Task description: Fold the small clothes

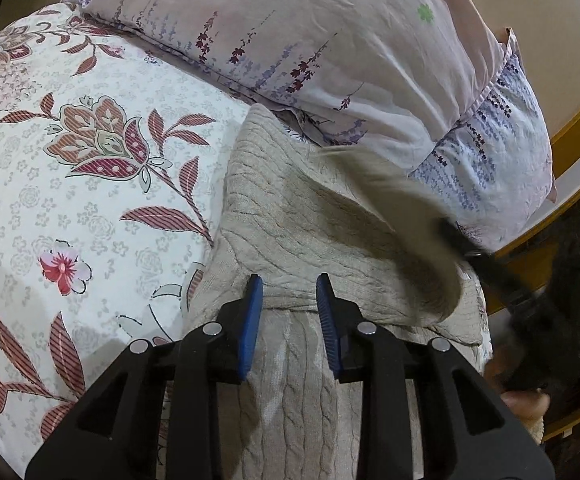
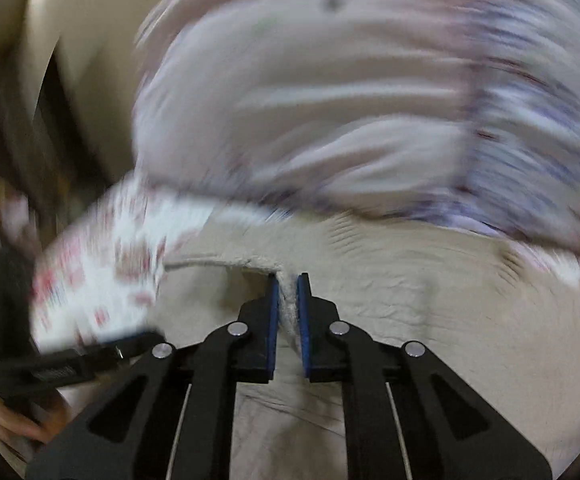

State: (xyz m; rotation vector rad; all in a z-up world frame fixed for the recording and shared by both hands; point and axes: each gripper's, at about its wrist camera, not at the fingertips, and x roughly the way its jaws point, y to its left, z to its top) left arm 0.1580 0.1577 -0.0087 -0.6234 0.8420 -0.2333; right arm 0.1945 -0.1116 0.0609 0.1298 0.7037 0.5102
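A beige cable-knit garment [image 1: 290,236] lies on a floral bedsheet [image 1: 89,208]. In the left wrist view my left gripper [image 1: 290,284] is open, its blue pads on either side of a folded edge of the knit, not pinching it. In the blurred right wrist view my right gripper [image 2: 287,280] is shut on an edge of the beige garment [image 2: 410,292] and holds it lifted. The right gripper also shows as a dark blur in the left wrist view [image 1: 490,268], with a raised flap of the knit beside it.
A pale lilac pillow with purple flower print [image 1: 330,52] lies just behind the garment, and shows blurred in the right wrist view [image 2: 350,92]. A wooden bed frame edge [image 1: 578,120] runs at the right. The left gripper's body shows in the right wrist view [image 2: 49,368].
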